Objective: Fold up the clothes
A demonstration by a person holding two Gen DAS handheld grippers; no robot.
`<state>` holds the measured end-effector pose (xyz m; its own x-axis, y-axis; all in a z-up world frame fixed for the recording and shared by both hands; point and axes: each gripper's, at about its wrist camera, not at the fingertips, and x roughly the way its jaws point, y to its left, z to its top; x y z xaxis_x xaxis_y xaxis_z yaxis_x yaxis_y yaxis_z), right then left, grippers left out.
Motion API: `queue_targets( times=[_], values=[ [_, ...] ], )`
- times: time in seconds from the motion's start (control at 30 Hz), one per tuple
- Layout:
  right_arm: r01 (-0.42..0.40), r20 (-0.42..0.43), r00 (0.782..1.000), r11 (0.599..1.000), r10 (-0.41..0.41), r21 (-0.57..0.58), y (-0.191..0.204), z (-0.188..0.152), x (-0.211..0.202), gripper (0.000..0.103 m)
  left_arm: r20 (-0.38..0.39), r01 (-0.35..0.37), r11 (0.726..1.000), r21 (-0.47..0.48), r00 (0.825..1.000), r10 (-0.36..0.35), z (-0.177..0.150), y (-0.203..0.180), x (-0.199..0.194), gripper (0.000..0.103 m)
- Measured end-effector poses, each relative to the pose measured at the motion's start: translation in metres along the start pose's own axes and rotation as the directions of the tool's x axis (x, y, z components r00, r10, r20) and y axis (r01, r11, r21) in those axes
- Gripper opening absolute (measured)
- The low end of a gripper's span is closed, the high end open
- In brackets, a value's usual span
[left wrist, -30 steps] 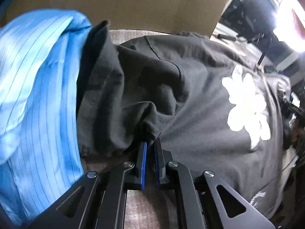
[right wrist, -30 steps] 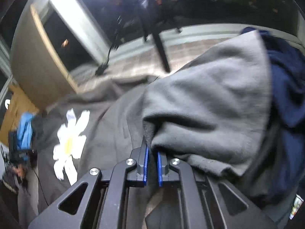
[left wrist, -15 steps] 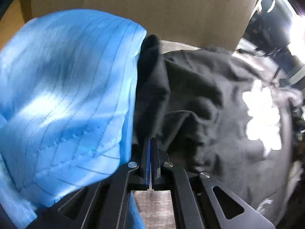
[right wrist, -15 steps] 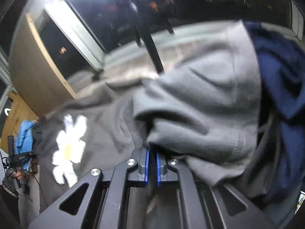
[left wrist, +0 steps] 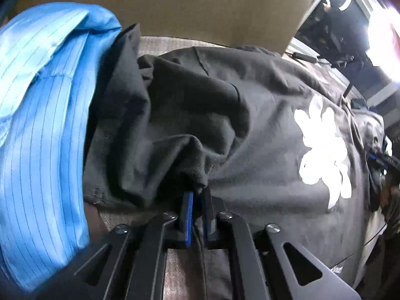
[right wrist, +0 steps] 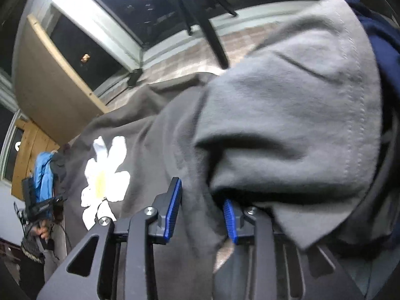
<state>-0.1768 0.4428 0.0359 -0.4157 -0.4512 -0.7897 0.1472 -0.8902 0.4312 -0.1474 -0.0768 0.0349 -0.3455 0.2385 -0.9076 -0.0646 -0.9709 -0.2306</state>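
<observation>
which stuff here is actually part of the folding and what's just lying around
In the job:
- dark flower-print shirt
- left tongs, nearly closed on a bunched shirt edge
- right tongs, spread open at its folded-over sleeve

Just lying about:
- blue striped garment
- navy garment
- wooden board

A matt, finely ribbed knit was seen in the dark T-shirt (left wrist: pixel 250 115), its flower print (left wrist: pixel 322 150) flat and chalky. A faint sheen marked the blue pinstriped cloth (left wrist: pixel 42 115). Ridged blue pads (right wrist: pixel 172 207) looked rubbery on matt black arms.
</observation>
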Motion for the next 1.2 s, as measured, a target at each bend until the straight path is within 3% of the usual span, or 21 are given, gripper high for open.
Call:
queue_targets(
  times=[0.1,0.13,0.27,0.4,0.6,0.8,0.83,0.9,0.93,1.03,1.2],
  values=[
    [0.019,0.126,0.992,0.998,-0.01,-0.064,0.01,0.001,-0.03,0.005,0.041,-0.045,0.999,0.02,0.998,0.044,-0.002,0.008,-0.014,0.005],
    [0.038,0.157,0.987,0.997,-0.027,-0.067,0.009,0.002,-0.034,0.005,0.021,-0.051,0.999,0.011,0.998,0.051,-0.002,0.012,-0.01,0.005],
    [0.144,0.055,0.989,0.988,-0.141,-0.061,-0.005,0.004,0.003,0.006,-0.032,-0.132,0.988,0.076,0.99,0.135,0.0,0.002,0.012,0.005],
    [0.053,-0.019,0.998,0.998,-0.052,0.046,-0.023,0.003,0.0,0.014,-0.057,-0.146,0.984,0.107,0.987,0.152,0.005,-0.006,0.014,0.012],
    [0.012,0.006,1.0,0.999,-0.012,0.039,-0.023,-0.025,-0.068,0.022,-0.039,-0.091,0.987,0.135,0.995,0.097,-0.013,-0.012,-0.034,0.021],
    [-0.108,0.116,0.988,0.991,0.099,0.079,-0.036,-0.086,-0.182,0.024,-0.019,-0.081,0.99,0.113,0.996,0.084,-0.094,0.011,-0.137,0.029],
    [-0.135,0.14,0.983,0.986,0.121,0.094,-0.04,-0.097,-0.203,0.029,-0.024,-0.09,0.991,0.101,0.995,0.093,-0.113,0.019,-0.154,0.036],
    [-0.147,0.167,0.978,0.983,0.128,0.11,-0.047,-0.125,-0.233,0.05,-0.044,-0.102,0.992,0.074,0.993,0.106,-0.149,0.032,-0.173,0.038],
    [-0.118,0.144,0.984,0.988,0.102,0.104,-0.046,-0.143,-0.235,0.059,-0.072,-0.081,0.996,0.043,0.994,0.084,-0.173,0.034,-0.173,0.038],
    [-0.032,0.035,0.999,0.996,0.029,0.088,-0.041,-0.199,-0.221,0.059,-0.151,-0.05,0.999,-0.014,0.987,0.047,-0.237,0.03,-0.163,0.036],
    [-0.001,-0.144,0.989,0.994,0.017,0.108,-0.031,-0.277,-0.165,0.059,-0.218,0.005,1.0,-0.009,0.976,-0.007,-0.282,0.01,-0.124,0.036]
  ],
)
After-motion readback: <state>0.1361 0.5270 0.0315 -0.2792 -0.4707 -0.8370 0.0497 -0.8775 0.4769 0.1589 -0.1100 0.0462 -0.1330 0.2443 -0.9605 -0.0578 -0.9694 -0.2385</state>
